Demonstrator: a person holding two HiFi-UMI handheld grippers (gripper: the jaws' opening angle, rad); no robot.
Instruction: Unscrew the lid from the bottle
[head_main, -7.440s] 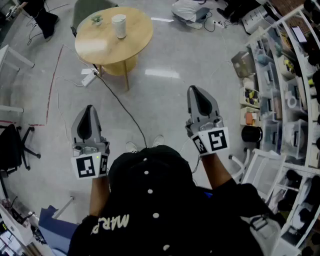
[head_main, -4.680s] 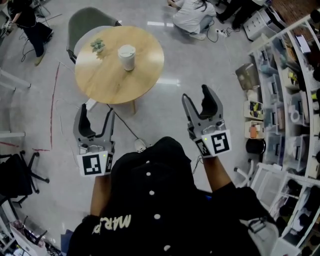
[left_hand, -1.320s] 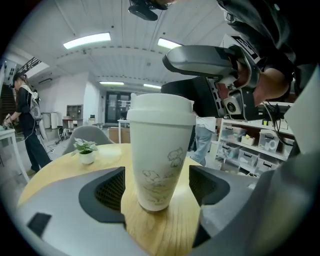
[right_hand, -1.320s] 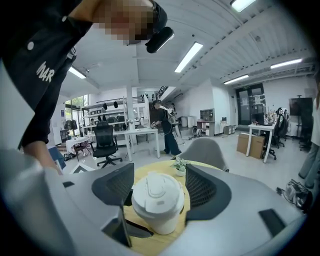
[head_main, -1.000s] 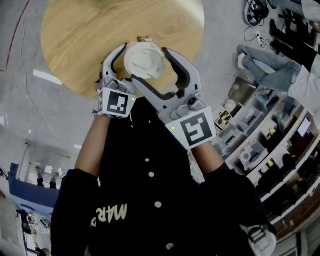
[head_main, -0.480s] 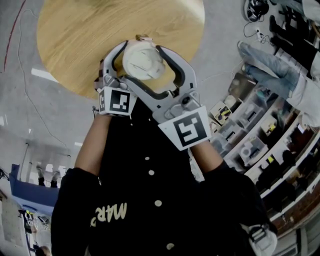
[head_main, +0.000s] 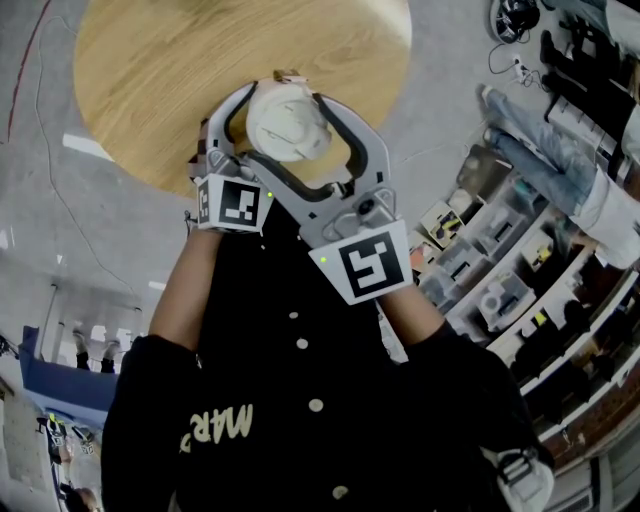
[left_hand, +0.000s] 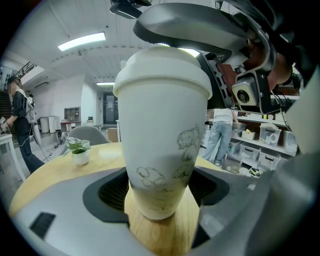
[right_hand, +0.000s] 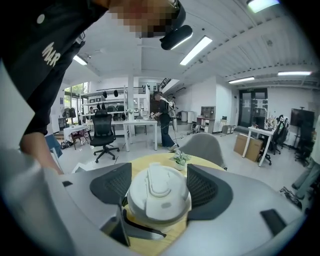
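Note:
A white bottle (left_hand: 161, 135) with faint drawings stands on the round wooden table (head_main: 150, 90). My left gripper (left_hand: 160, 200) is shut on its narrow lower body, both pads against it. The white lid (right_hand: 159, 195) with a flip tab tops it, also seen from above in the head view as the lid (head_main: 288, 122). My right gripper (right_hand: 159, 189) reaches over the left one and spans the lid. Its jaws have just been opening a little, and the pads still touch the lid's rim on both sides.
A small potted plant (left_hand: 79, 150) stands further back on the table. A grey chair (right_hand: 200, 147) sits behind the table. Shelves with bins (head_main: 500, 280) line the right side, with a person in jeans (head_main: 560, 150) beside them. Desks and an office chair (right_hand: 104, 132) stand farther off.
Seconds ago both grippers hung free over the floor; now they are closed round the bottle. Over the last second the right gripper's marker cube has rolled slightly; the left has stayed put.

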